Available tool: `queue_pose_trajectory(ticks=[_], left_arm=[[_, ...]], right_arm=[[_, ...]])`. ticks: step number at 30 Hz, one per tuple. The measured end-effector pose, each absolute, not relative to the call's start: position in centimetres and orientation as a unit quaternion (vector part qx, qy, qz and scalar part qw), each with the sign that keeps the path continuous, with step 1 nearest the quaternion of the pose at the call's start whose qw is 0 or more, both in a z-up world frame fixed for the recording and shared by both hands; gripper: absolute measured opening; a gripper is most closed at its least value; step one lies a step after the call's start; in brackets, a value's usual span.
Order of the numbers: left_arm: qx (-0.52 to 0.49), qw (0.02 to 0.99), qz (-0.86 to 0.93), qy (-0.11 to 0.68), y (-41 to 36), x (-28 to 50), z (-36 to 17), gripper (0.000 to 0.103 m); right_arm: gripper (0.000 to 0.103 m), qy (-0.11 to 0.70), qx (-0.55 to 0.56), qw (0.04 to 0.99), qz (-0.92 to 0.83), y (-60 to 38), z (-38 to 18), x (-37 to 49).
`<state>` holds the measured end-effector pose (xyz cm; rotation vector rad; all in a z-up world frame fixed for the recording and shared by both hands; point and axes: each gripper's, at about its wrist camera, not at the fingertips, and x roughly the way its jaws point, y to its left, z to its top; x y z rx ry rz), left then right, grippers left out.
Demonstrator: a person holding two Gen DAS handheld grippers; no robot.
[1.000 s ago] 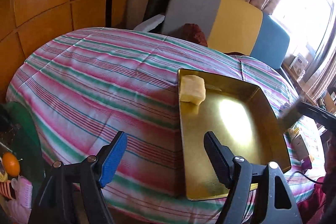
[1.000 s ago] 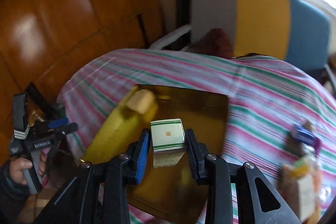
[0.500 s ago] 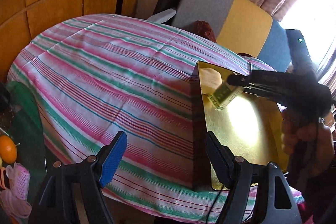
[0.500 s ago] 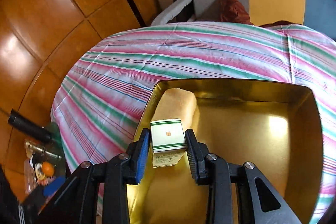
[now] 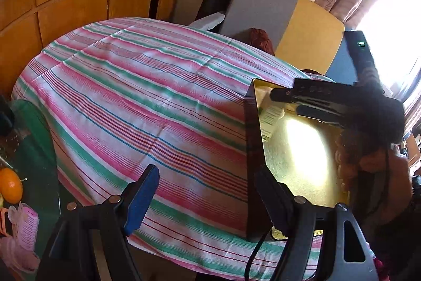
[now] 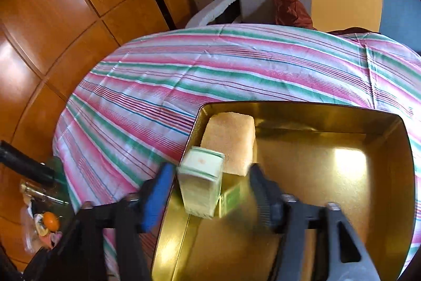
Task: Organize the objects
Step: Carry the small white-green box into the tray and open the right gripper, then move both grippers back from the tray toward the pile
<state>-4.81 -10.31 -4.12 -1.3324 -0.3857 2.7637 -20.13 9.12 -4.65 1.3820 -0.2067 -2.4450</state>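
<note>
Striped tablecloth (image 6: 210, 75) covers the table. The gold tray (image 6: 302, 112) sits at its near edge, prob. as the spot where things get gathered. Yellow sponge (image 6: 231, 141) lies in the tray's far-left corner. The small green-and-white box (image 6: 201, 183) tilts just in front of it, by the left wall (mid-drop, it seems). Right gripper (image 6: 210, 191) jaws are opening, box between them but pads off it. Left gripper (image 5: 208, 194) hangs w/ jaws apart and empty over the cloth beside the tray, out of the way.

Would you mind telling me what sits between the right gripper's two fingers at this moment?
In the right wrist view, the small white-and-green box stands between the opening right gripper, inside the gold tray, beside the yellow sponge.
</note>
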Motion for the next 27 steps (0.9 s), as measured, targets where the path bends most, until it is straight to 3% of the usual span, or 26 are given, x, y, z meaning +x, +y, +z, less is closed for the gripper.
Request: queue_pose_trajectory(ticks=[18, 27], left_arm=[[-0.398, 0.048, 0.915, -0.054, -5.4, -3.0, -0.2, 0.076], [-0.392, 0.098, 0.915, 0.004, 0.6, -2.2, 0.8, 0.077]], right_arm=[[0.087, -0.024, 0.428, 0.161, -0.889, 19.8, -0.5, -8.9], [0.09, -0.03, 0.425, 0.087, -0.901, 28.7, -0.4, -5.1]])
